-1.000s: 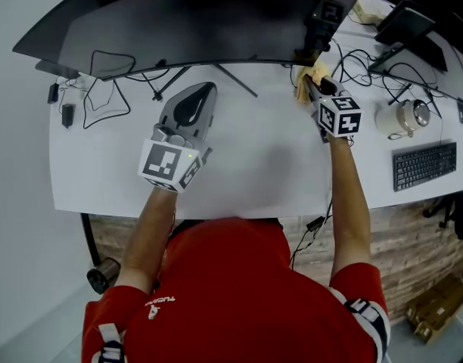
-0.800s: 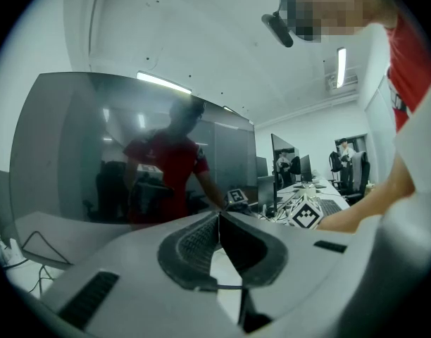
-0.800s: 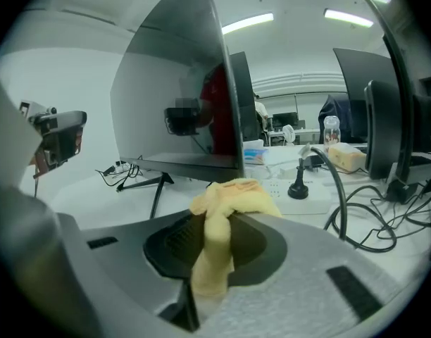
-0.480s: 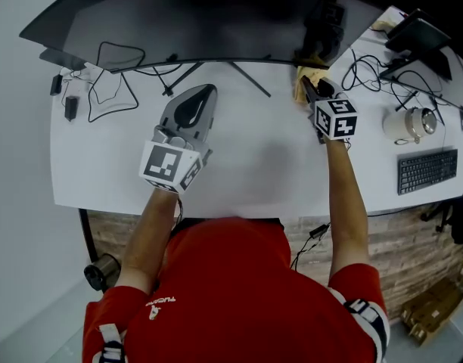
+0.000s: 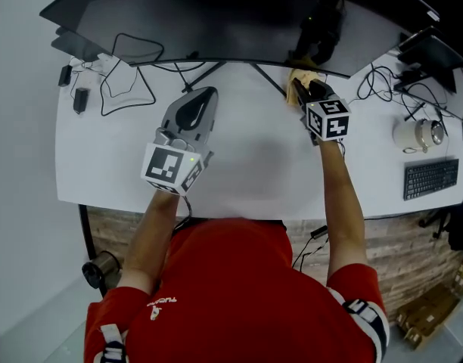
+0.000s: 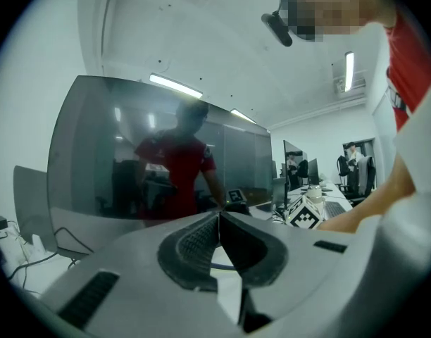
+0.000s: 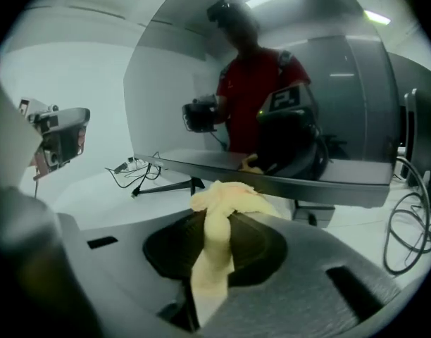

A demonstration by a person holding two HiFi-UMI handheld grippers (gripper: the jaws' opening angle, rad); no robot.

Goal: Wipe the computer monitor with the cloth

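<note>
White desk (image 5: pixel 250 165) ran below a wide curved monitor (image 5: pixel 216 21), with loose cables (image 5: pixel 127 82) at its left end and a keyboard (image 5: pixel 431 178) far off to the right. At the screen's lower edge, right of its stand, the right gripper (image 5: pixel 299 89) pinched a yellow cloth (image 5: pixel 298 76) – the fabric bunched out past its tips and lay close to the bezel. Well apart from it, the left gripper (image 5: pixel 208 95) hung over the desk with jaws pressed together on nothing, pointing at the screen.

Monitor (image 5: pixel 216 21): rear of desk (image 5: pixel 247 165).
Cloth (image 5: pixel 296 74): between right gripper (image 5: pixel 301 89) jaws, before monitor.
Left gripper (image 5: pixel 209 91): left of cloth.
Keyboard (image 5: pixel 432 178): far right.
</note>
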